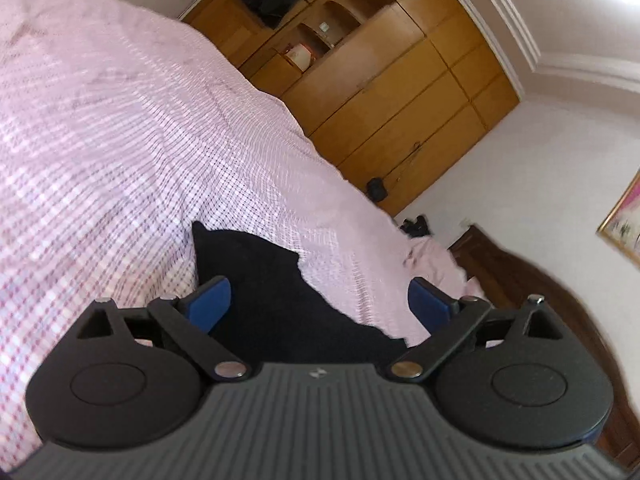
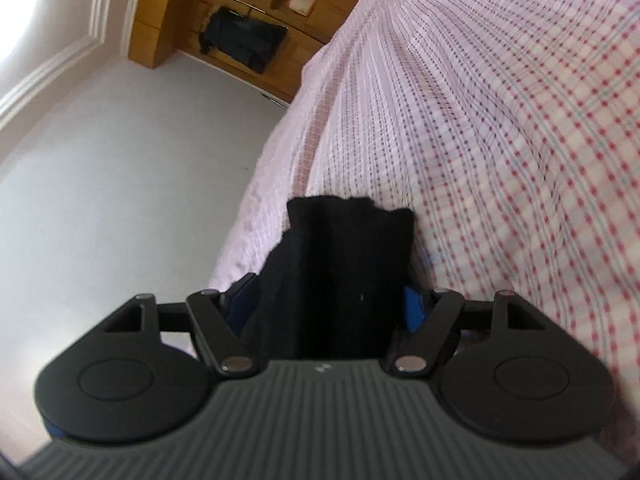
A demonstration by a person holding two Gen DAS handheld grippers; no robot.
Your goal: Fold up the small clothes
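Your left tool is spread; the right tool straddles the black garment, grip unclear. Next, pinch it and fold it on the bed.

My right gripper, jaws apart, a black garment between them; checked bedspread ahead and right

Bed under a pink-and-white checked cover, lightly rumpled. One black garment lies on it near the edge. Same cover and garment in right view.
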